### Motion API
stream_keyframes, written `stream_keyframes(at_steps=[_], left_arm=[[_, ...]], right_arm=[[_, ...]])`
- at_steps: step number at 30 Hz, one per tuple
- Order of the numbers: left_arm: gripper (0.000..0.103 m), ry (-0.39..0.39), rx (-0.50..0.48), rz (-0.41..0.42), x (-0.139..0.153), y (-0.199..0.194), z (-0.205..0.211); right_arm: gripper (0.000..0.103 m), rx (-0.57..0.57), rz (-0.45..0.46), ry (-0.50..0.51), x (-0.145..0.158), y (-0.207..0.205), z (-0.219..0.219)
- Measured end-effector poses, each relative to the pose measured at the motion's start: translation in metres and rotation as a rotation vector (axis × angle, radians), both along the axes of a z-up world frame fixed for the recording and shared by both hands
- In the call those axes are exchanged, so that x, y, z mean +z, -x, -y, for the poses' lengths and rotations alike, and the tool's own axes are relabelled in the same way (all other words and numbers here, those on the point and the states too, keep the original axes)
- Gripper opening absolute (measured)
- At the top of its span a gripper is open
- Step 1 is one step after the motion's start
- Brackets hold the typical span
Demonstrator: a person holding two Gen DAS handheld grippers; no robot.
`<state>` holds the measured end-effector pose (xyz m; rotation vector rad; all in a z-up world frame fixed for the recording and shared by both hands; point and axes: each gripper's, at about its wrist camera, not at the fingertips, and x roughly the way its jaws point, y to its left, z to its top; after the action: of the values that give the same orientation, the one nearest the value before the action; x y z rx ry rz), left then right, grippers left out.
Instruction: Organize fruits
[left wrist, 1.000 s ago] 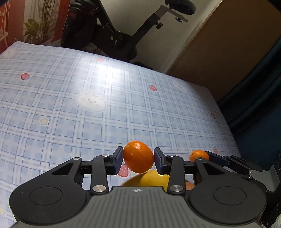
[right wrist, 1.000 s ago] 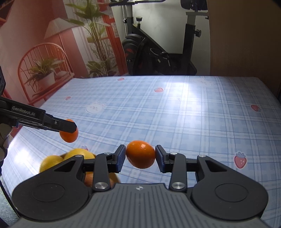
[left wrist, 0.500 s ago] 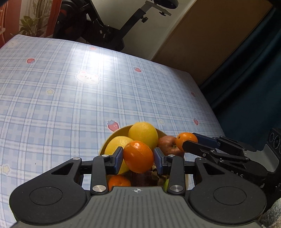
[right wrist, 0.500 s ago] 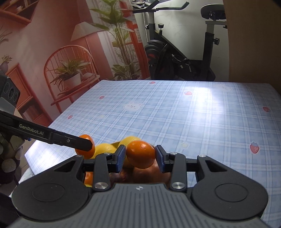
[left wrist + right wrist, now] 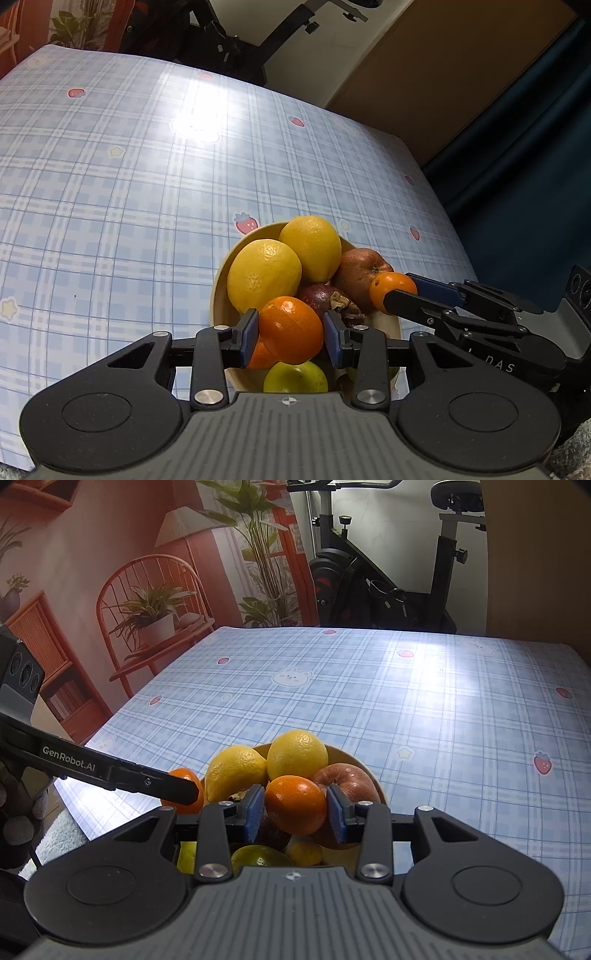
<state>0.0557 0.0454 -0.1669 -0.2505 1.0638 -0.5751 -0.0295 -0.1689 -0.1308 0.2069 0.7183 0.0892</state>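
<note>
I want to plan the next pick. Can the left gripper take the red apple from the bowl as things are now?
Probably not. The left gripper is shut on an orange, and the right gripper, holding another orange, sits against the red apple in the bowl.

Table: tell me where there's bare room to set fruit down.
The cloth is bare from the bowl out to the far edge by the exercise bike, and on both sides of the bowl. The bowl is crowded, heaped with lemons and an apple.
</note>
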Motion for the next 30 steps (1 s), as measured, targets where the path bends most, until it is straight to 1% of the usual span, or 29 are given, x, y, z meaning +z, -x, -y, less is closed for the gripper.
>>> stream_keyframes(at_steps=[2, 4, 12, 20, 26, 28, 29, 30], left_arm=[[0.038, 0.004, 0.0, -0.001, -0.003, 0.001, 0.0], [0.038, 0.007, -0.002, 0.001, -0.005, -0.004, 0.003], [0.038, 0.001, 0.003, 0.0, 0.004, -0.005, 0.01], [0.04, -0.016, 0.019, 0.033, 0.014, -0.001, 0.008], [0.045, -0.036, 0.039, 0.084, 0.025, 0.003, 0.007], [0.048, -0.048, 0.046, 0.115, 0.031, 0.006, 0.005], [0.051, -0.058, 0.051, 0.135, 0.035, 0.007, 0.005], [0.056, -0.07, 0.059, 0.159, 0.039, 0.009, 0.004]], right_arm=[[0.04, 0.001, -0.003, -0.007, -0.001, 0.001, 0.001], [0.04, 0.002, -0.006, -0.002, -0.002, 0.0, 0.0], [0.04, -0.001, -0.023, -0.011, -0.007, 0.0, 0.001], [0.041, 0.003, -0.03, -0.01, -0.008, 0.0, 0.001], [0.041, 0.004, -0.025, 0.016, -0.005, 0.0, -0.002], [0.043, -0.009, -0.012, 0.024, -0.001, 0.001, 0.001], [0.044, -0.019, -0.003, 0.03, 0.002, 0.002, 0.002], [0.047, -0.033, 0.008, 0.04, 0.005, 0.003, 0.004]])
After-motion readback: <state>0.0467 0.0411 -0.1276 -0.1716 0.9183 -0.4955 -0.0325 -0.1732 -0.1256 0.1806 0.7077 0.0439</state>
